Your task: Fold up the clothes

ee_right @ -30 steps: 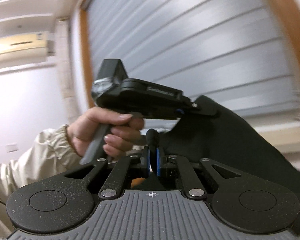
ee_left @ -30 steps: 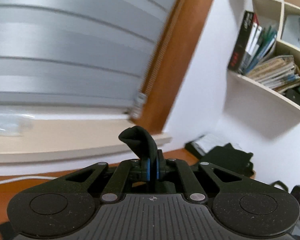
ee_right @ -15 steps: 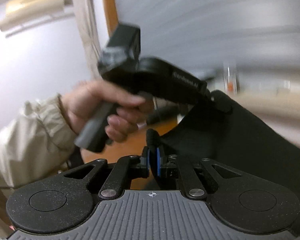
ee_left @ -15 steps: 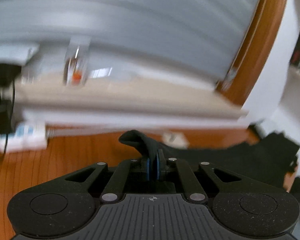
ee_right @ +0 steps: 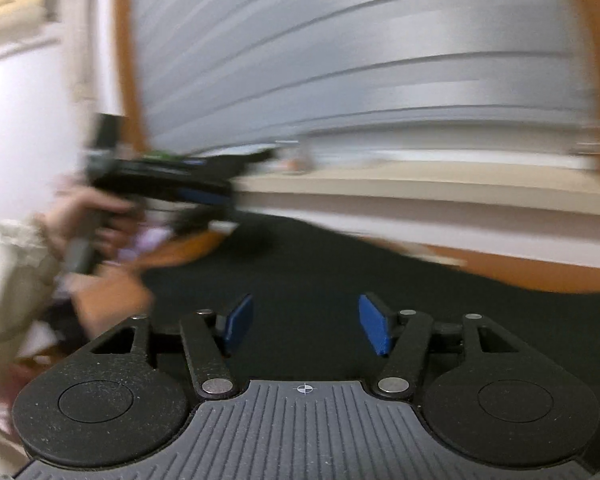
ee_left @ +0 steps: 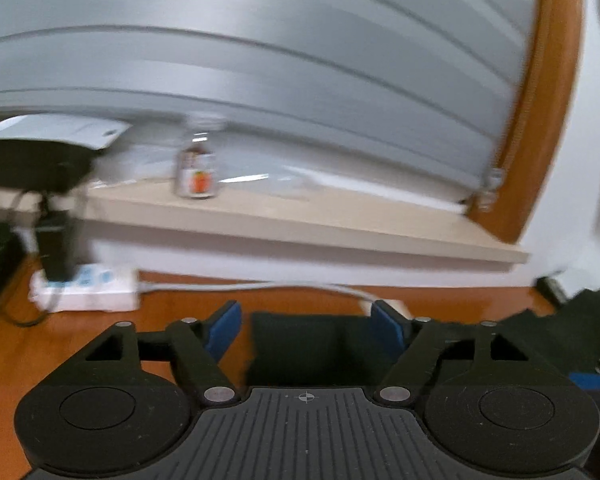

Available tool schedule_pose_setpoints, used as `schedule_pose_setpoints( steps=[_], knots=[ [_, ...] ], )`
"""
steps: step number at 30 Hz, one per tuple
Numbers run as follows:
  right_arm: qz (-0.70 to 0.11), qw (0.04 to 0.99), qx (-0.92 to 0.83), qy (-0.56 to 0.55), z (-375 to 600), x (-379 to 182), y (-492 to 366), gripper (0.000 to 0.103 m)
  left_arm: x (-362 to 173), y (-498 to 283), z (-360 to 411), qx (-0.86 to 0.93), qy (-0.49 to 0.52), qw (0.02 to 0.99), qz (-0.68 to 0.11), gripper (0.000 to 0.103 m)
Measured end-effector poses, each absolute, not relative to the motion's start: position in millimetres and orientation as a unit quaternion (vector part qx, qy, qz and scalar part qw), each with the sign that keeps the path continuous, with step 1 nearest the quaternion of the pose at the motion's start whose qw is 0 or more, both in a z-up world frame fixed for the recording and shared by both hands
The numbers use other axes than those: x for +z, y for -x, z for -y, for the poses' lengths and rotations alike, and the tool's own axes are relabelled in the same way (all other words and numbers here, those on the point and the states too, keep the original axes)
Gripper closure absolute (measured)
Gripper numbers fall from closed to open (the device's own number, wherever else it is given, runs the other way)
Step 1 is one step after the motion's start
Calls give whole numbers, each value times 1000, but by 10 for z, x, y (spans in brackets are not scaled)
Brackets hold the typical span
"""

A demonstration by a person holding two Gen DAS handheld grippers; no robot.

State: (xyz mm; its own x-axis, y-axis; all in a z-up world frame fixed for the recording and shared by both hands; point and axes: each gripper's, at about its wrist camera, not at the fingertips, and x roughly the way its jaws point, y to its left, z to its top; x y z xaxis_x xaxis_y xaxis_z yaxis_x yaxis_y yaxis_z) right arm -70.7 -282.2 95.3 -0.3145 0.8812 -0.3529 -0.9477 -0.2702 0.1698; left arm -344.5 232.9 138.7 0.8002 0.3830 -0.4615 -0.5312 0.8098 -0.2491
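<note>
Black garment (ee_right: 340, 264) | soft matte cloth, flat on glossy wood | both jaws opening, unclamped

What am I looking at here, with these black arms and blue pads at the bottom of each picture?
These are two hand-held grasping tools, one in each of a person's hands, each with a small camera looking forward along its two fingers. One picture comes from the left tool, the other from the right tool. The blue pads are its fingertips. In the right-hand view you also see the person's left hand gripping the other tool. A black garment lies spread on a wooden tabletop; it is being folded. Both tools' jaws are opening, with cloth beneath them but nothing pinched. Behind are a window blind, a sill with a small jar, and a white power strip.
</note>
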Motion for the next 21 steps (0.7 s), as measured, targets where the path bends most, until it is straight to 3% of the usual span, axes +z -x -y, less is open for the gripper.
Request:
schedule_pose_setpoints(
  steps=[2,7,9,14,16,21],
  knots=[
    [-185,617,757,107,3013,849,350,74,1371,3265,-2199,223,182,936,-205,26],
    [-205,695,670,160,3273,447,-279,75,1302,2724,-1913,183,165,945,-217,24],
    [-198,711,645,200,3353,269,-418,84,1256,2491,-1817,169,165,946,-220,23],
    [-186,724,639,183,3555,162,-616,87,1052,1938,-1590,133,168,948,-236,23],
    [-166,739,622,200,3576,130,-588,82,936,1769,-1518,132,162,947,-246,23],
    [-202,735,632,136,3581,89,-667,75,714,1723,-1462,123,132,945,-272,22]
  ],
)
